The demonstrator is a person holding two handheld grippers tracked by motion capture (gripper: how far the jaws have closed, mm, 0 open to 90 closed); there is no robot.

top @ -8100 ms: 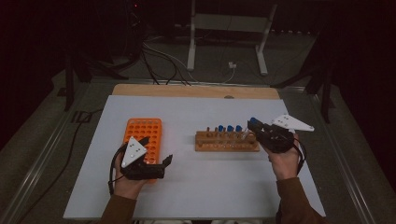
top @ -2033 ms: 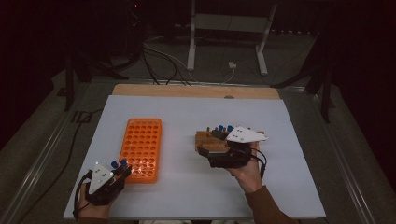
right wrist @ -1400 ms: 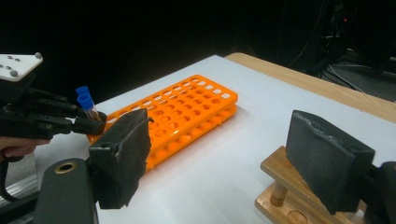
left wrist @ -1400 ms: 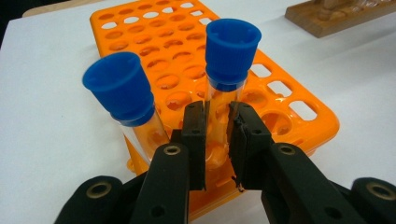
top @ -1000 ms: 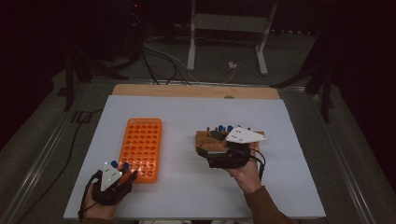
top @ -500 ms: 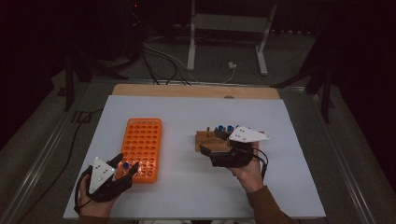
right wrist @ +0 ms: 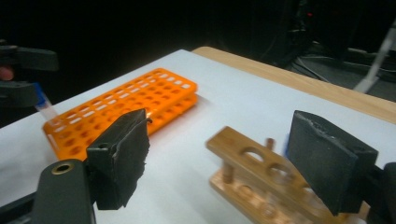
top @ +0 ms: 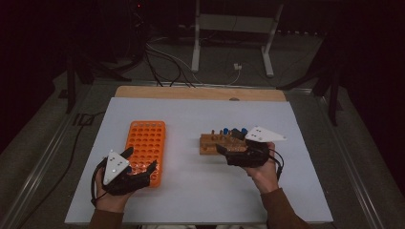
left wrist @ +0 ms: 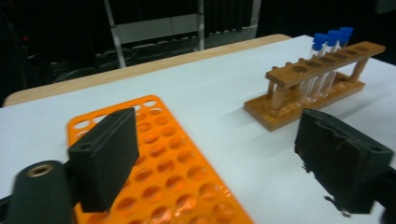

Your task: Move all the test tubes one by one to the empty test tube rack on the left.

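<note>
Riding the released left fingers (left wrist: 215,163), wooden rack (left wrist: 317,84) tubes show; right fingers (right wrist: 219,163) released.

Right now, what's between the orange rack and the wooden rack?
Nothing: in the high view, bare white table separates the orange rack and the wooden rack. The left gripper view shows the same gap.

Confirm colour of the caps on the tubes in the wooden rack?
Blue caps, clearest in the left gripper view.
</note>
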